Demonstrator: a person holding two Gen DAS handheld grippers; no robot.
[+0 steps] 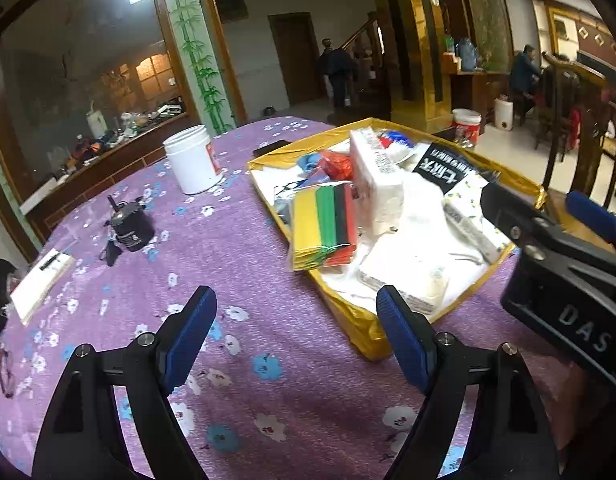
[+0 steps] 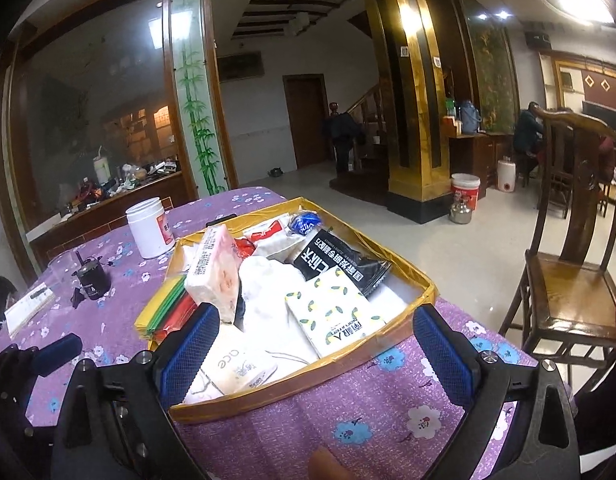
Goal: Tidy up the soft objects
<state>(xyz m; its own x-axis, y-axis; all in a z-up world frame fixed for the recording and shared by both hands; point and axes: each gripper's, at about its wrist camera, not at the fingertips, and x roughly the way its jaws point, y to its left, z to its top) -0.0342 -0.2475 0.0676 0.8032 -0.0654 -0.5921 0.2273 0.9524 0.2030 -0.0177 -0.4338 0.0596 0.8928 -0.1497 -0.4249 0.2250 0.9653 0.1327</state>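
Both grippers were spread wide, empty: left gripper [image 1: 296, 340] over purple table [image 1: 236, 264], right gripper [image 2: 316, 344] straddling the near rim of the gold box [image 2: 424, 280]. Soft packs sat in the box, ahead-right of left, dead ahead of right; right was nearer. Patterned tissue pack [image 2: 332, 316] ran diagonally away. Lower layers were buried and unreadable.

Purple floral tablecloth [image 1: 244, 264], gold-rimmed box [image 2: 392, 256]

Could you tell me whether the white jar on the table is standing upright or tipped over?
Upright. The white jar stands on its base on the purple tablecloth, rim uppermost, beside the gold box.
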